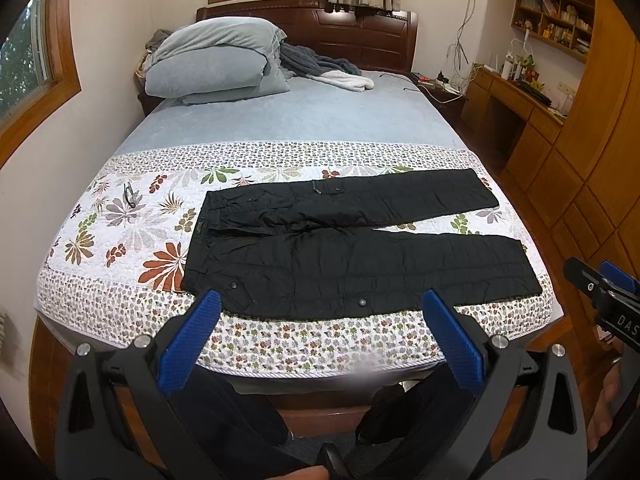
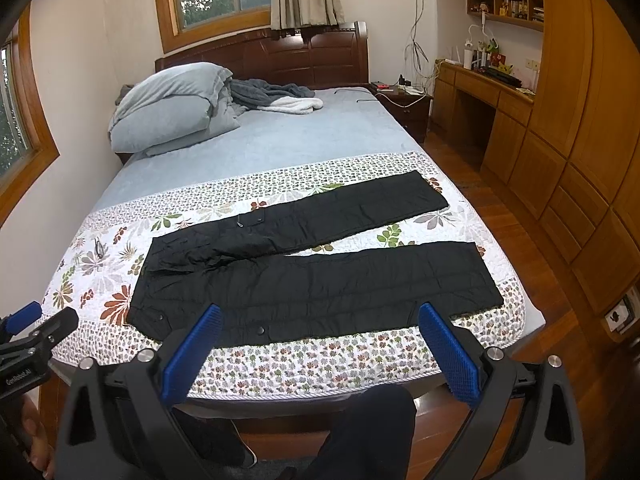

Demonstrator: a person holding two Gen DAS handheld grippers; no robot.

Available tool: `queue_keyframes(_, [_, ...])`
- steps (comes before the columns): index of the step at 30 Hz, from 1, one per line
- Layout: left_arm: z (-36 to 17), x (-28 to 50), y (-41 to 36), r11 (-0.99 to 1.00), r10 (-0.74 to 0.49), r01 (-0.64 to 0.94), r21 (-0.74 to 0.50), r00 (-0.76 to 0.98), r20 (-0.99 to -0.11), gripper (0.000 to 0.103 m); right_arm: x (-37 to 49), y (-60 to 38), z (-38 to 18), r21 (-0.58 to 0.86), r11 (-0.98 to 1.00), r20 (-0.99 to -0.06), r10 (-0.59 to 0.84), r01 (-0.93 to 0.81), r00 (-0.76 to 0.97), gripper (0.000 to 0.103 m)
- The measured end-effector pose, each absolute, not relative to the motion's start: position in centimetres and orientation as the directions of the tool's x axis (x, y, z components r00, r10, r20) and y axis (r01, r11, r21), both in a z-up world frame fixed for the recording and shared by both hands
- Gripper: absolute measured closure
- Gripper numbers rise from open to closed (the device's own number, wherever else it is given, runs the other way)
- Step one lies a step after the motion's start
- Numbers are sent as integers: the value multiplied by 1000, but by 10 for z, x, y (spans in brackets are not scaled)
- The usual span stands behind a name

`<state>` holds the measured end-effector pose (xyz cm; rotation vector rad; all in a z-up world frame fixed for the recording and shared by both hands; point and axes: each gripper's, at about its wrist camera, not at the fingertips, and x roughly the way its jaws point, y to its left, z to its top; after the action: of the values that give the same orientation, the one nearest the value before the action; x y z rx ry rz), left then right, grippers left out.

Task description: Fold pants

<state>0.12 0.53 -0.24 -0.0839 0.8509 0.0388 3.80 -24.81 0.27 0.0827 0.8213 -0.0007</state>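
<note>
Bed (image 1: 304, 120) filling centre of both frames; floral quilt (image 1: 120, 248) across its lower half. Black pants (image 1: 352, 252) laid flat on quilt, mid-frame, waistband to frame left, both legs spread toward frame right, slightly parted. Folded grey bedding (image 1: 216, 60) stacked upper left. Left gripper (image 1: 320, 316) at bottom of left wrist view, blue pads wide apart, nothing held, short of pants. Right gripper (image 2: 320, 328) likewise spread wide, empty. Small dark item on quilt at left: unidentifiable.
</note>
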Motion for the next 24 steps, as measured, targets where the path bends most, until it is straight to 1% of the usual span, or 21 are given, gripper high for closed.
queue_keyframes(9, [-4,3,6,996,-3,-63,-60,670,-742,3,40,-248,-1,73,997,-735,32,31,678,3])
queue_keyframes(13, [-13,6,8,995,-68,-11,-102,670,-739,3,40,-247,-4,56,998,-723,26,21,690,3])
queue_keyframes(15, [-23,8,19,983,-156,32,-180,663,-732,3,43,-247,-10,41,999,-713,29,0,701,4])
queue_keyframes(16, [-31,10,31,972,-187,18,-232,657,-730,3,47,-247,-16,45,999,-710,43,-16,703,4])
queue_keyframes(17, [-42,13,47,953,-227,-2,-303,654,-722,3,50,-250,-21,62,997,-709,68,-34,702,4])
queue_keyframes(19, [-61,20,73,921,-283,-21,-388,647,-708,3,62,-262,-39,126,991,-716,120,-42,688,4])
queue_keyframes(21, [-85,33,102,925,-235,-85,-370,637,-734,3,76,-276,-61,165,986,-733,146,-34,664,4])
queue_keyframes(22, [-101,43,117,917,-250,-100,-385,608,-754,3,81,-281,-70,179,983,-741,158,-35,653,4])
queue_keyframes(24, [-146,70,160,870,-314,-182,-457,510,-801,3,92,-295,-93,233,972,-762,198,-24,617,4])
